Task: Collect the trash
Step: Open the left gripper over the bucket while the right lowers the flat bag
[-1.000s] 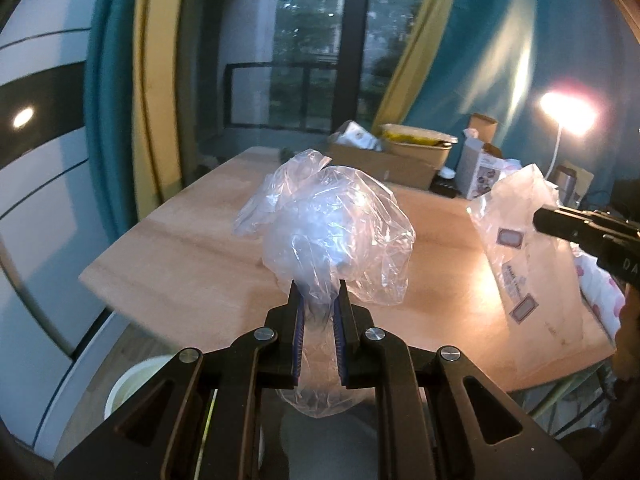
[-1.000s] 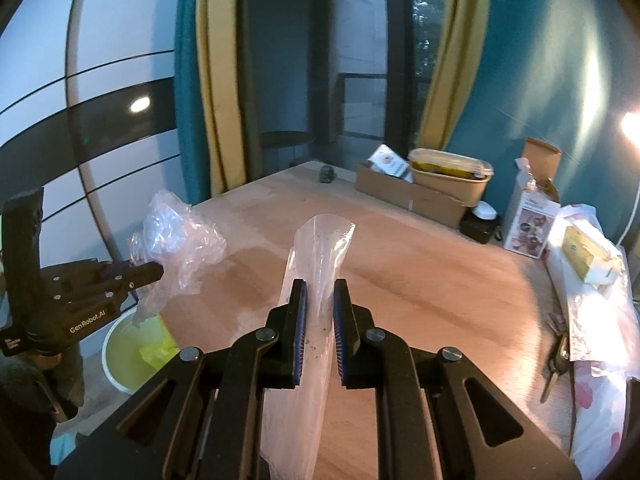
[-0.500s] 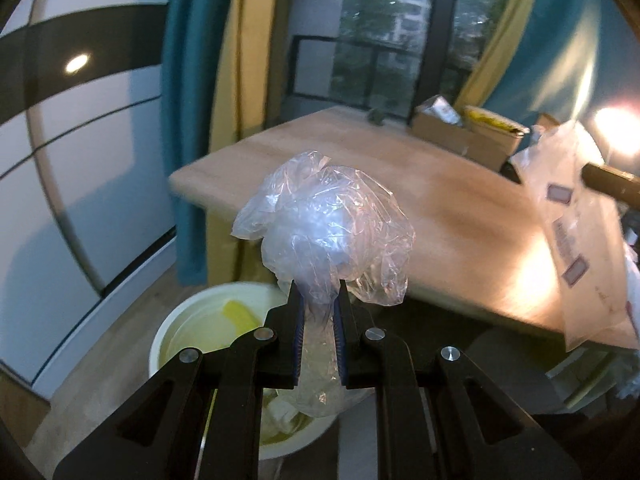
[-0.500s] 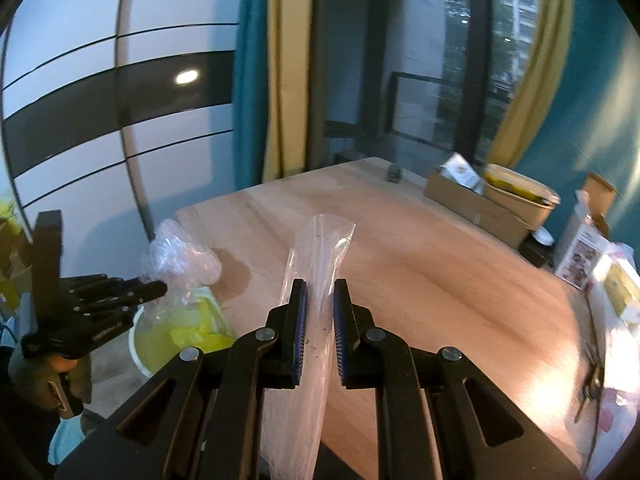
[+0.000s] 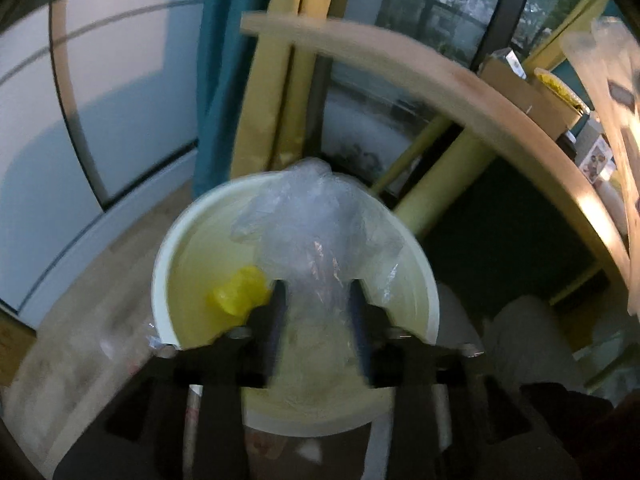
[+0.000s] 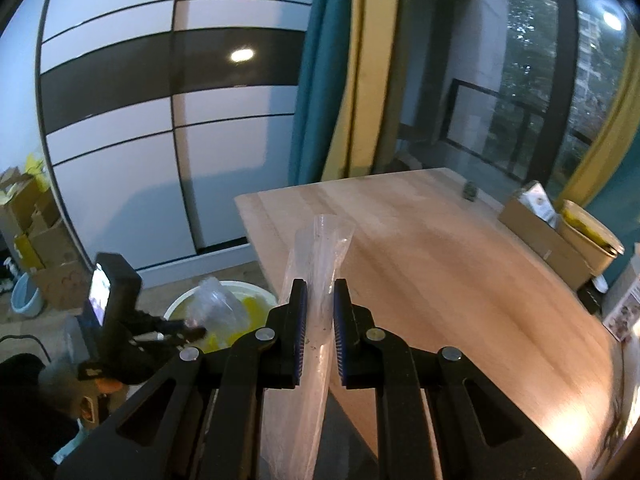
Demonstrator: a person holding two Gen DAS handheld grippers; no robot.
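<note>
While the left gripper [image 5: 318, 308] hangs above the pale bin [image 5: 168, 264], its jaws are opening and the crumpled clear bag [image 5: 316, 224] sits loosely between them, no longer pinched, directly over the bin's mouth. Risk one: the film is light and bulky, so it may cling to a pad or drift sideways and settle on the bin's rim or the floor rather than inside. Risk two: the view is blurred, which suggests the hand is not steady at release, making a miss likelier. The right gripper [image 6: 319, 312] is clamped on a long clear plastic sleeve [image 6: 316, 280], held over the near corner of the wooden table [image 6: 460, 272], with the bin below and to its left; a slack grip on such thin film could let it slip out on the way across. Count: two grippers, two pieces of plastic trash in hand, one bin, one yellow item [image 5: 238, 294] already inside it beside the left jaw, one table.
</note>
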